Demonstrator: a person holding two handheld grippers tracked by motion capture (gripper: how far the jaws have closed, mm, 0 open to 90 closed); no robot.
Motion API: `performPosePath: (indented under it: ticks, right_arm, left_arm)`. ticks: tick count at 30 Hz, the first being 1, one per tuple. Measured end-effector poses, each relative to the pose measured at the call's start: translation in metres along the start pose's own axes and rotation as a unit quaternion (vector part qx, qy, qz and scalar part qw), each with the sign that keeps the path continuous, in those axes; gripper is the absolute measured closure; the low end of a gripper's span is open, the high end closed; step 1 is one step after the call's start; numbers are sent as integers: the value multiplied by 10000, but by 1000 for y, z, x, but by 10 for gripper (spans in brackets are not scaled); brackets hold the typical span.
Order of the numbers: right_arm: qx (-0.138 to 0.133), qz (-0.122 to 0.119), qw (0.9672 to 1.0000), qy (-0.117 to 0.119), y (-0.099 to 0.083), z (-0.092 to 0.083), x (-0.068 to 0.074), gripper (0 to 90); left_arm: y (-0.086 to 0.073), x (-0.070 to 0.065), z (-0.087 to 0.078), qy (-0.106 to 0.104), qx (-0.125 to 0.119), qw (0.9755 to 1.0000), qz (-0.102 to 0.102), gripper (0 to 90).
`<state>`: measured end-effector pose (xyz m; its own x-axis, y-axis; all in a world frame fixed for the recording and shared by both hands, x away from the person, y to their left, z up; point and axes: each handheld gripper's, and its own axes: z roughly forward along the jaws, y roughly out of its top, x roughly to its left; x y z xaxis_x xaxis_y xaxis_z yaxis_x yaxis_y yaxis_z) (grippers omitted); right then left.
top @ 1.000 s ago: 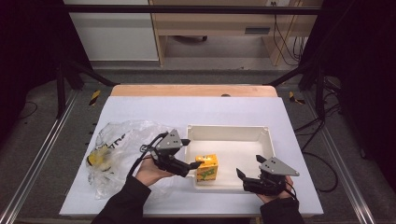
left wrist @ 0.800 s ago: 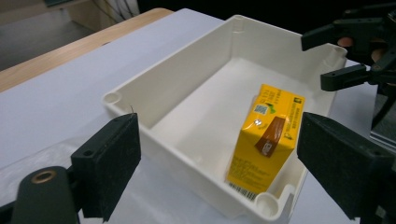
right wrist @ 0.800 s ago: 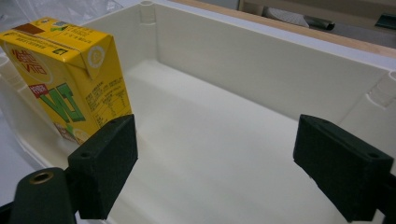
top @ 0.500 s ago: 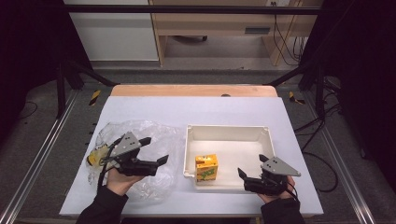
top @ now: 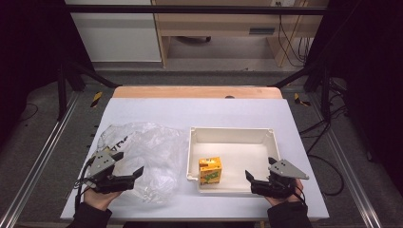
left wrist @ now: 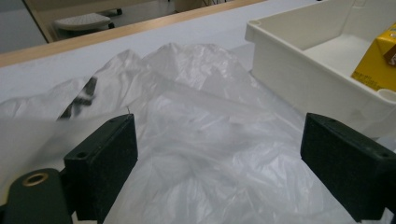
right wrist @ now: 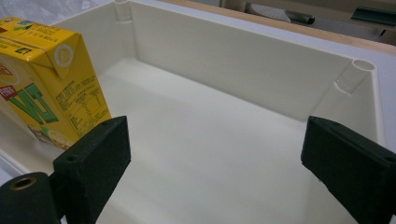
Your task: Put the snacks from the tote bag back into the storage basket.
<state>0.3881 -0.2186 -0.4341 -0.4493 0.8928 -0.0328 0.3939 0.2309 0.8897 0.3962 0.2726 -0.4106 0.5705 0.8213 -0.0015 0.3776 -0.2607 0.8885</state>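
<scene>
A yellow drink carton (top: pixel 210 170) stands upright in the front left corner of the white tray (top: pixel 233 130). A crumpled clear plastic bag (top: pixel 147 152) lies to the left of the tray. My left gripper (top: pixel 127 164) is open at the bag's front left edge. In the left gripper view, the left gripper (left wrist: pixel 224 158) has its jaws spread wide over the bag (left wrist: pixel 196 116) and grips nothing. My right gripper (top: pixel 260 168) is open at the tray's front right corner. In the right gripper view, the right gripper (right wrist: pixel 215 163) looks into the tray (right wrist: pixel 243 60), with the carton (right wrist: pixel 46 79) at its left.
The tray (left wrist: pixel 299 70) and carton (left wrist: pixel 378 60) lie to the right in the left gripper view. The white table top (top: pixel 199 111) ends in a wooden strip (top: pixel 195 91) at the back. Metal rails (top: pixel 43 156) run along both sides.
My left gripper has drawn away from the carton in the tray and moved left to the bag's front edge. The carton stays in the tray. The right gripper has barely moved.
</scene>
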Motion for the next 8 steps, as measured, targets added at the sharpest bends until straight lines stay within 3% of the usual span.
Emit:
performPosePath:
  ticks: [8]
  right_arm:
    - [4,-39,10000,-24,0,0,1,84]
  left_arm:
    - [-19,17,-7,179,64,9995,-271,107]
